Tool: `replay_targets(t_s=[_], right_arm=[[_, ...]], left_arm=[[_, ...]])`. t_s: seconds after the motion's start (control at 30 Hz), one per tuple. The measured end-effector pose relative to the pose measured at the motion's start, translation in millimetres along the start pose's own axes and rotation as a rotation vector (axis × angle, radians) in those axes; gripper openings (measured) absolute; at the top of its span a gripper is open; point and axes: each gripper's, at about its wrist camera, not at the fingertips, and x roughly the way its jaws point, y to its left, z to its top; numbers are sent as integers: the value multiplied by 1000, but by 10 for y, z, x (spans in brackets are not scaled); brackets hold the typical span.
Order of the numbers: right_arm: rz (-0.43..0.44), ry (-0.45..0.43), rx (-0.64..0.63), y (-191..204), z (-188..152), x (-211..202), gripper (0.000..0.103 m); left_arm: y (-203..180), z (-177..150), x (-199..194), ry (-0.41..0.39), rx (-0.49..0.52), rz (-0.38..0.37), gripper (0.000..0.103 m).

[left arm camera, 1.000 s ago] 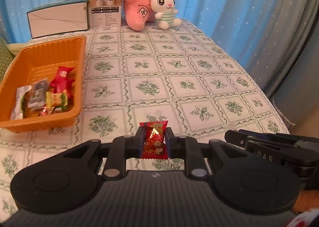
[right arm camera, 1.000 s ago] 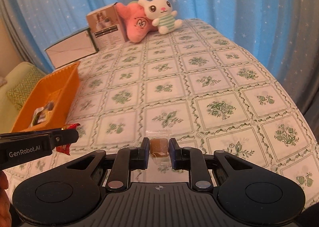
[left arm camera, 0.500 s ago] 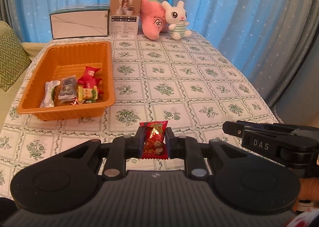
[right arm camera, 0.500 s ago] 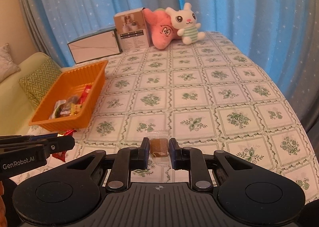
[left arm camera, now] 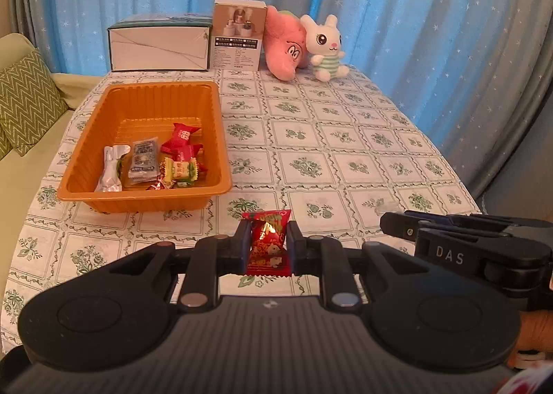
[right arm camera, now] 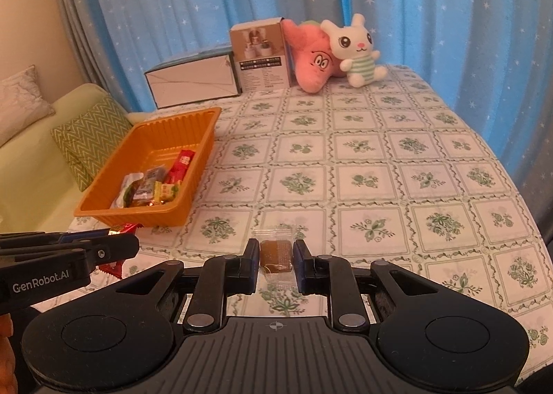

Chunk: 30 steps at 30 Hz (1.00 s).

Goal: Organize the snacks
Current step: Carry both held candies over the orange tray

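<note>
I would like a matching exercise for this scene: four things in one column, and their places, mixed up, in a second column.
Things:
1. red snack packet
2. brown candy in clear wrapper
3. green and yellow candy
4. white rabbit toy

Places:
A. inside the orange tray
B. in the right claw
C. at the table's far end
D. in the left claw

Pairs: 1-D, 2-B, 3-A, 4-C
</note>
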Motion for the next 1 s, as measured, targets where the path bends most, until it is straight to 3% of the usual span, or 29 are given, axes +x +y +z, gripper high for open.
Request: replay_targets(t_s=[1.0], right_arm=[[79, 41, -89, 545, 132, 447, 21]], left_arm=[[668, 85, -89, -24, -92, 80, 19]])
